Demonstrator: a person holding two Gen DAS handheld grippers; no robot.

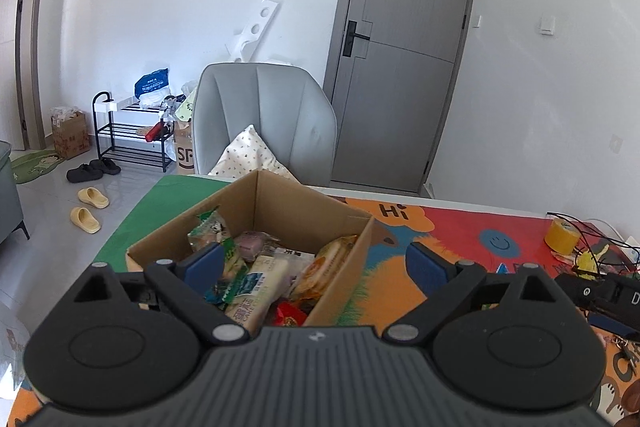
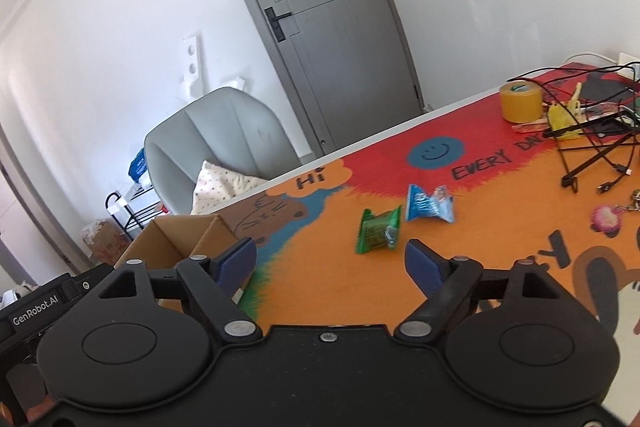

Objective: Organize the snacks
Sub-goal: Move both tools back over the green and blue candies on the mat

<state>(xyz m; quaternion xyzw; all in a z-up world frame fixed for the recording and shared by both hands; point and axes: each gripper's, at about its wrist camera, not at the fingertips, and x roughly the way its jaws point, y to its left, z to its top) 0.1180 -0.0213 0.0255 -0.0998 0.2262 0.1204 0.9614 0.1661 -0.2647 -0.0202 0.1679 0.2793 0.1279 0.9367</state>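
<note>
Your left gripper point(image 1: 312, 261) fingers spread wide, empty, over the cardboard box point(image 1: 280, 203) of crinkly snacks point(image 1: 256, 267); right gripper point(image 2: 330, 261) gapes near green point(image 2: 378, 231) and blue packets point(image 2: 430, 203).

A: Right cam status?

B: Right gripper point(image 2: 330, 261) has its jaws spread wide with nothing between them, above the printed mat point(image 2: 320, 291).

A: Snacks?

B: Two loose on the mat ahead: green packet point(image 2: 378, 231), blue packet point(image 2: 430, 203) just beside it to the right, slightly farther off.

A: Box?

B: Cardboard box point(image 2: 176, 239) at left, beside the left finger. Contents hidden.

A: Clutter?

B: Tape roll point(image 2: 520, 103) and cables point(image 2: 600, 147) far right. Grey chair point(image 2: 224, 131) and door point(image 2: 332, 23) behind the table.
</note>
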